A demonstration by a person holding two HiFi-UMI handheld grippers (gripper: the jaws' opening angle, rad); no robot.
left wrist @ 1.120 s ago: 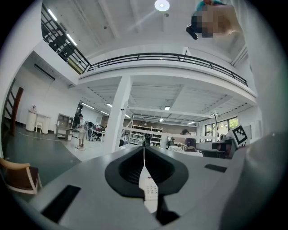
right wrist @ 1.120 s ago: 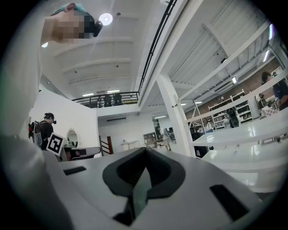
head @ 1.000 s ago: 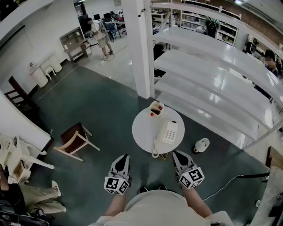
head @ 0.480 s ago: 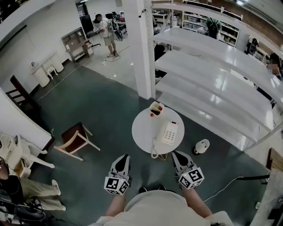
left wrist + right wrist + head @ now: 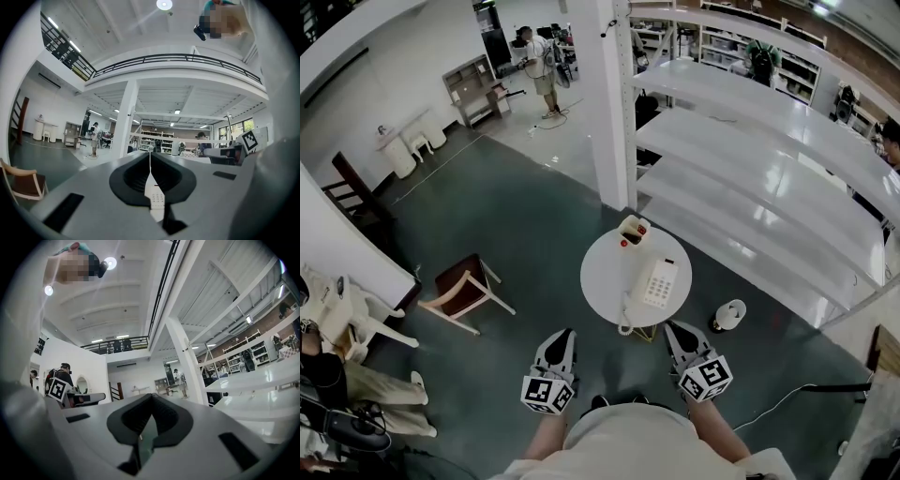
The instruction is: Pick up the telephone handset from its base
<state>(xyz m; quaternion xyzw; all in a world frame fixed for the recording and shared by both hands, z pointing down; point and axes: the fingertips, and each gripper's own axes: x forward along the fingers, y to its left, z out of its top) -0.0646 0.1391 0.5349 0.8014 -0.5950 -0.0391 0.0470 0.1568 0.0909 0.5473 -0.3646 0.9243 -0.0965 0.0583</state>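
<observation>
Two grippers sit nearest, low in the head view, both pointing level toward the round table [image 5: 602,274]: the left gripper [image 5: 562,335] has its jaws pressed together along a thin seam with nothing gripped, and the right gripper [image 5: 671,328] is likewise closed tight and empty. Neither touches the table; the right one's tips lie just short of its near edge, while the left one lies off to the near left. On the tabletop the white telephone [image 5: 660,281] lies right of centre, its handset [image 5: 644,285] on the base, apart from both grippers, with the coiled cord [image 5: 625,324] hanging over the near rim. At the table's far edge stands a small cream box [image 5: 630,231] with red marks. A white domed object [image 5: 730,313] rests on the dark floor right of the table, and a wooden chair [image 5: 464,291] stands well to the left. Farther off rise a white column [image 5: 614,103] and long white shelves [image 5: 769,178], and a person [image 5: 546,66] stands at the far end
</observation>
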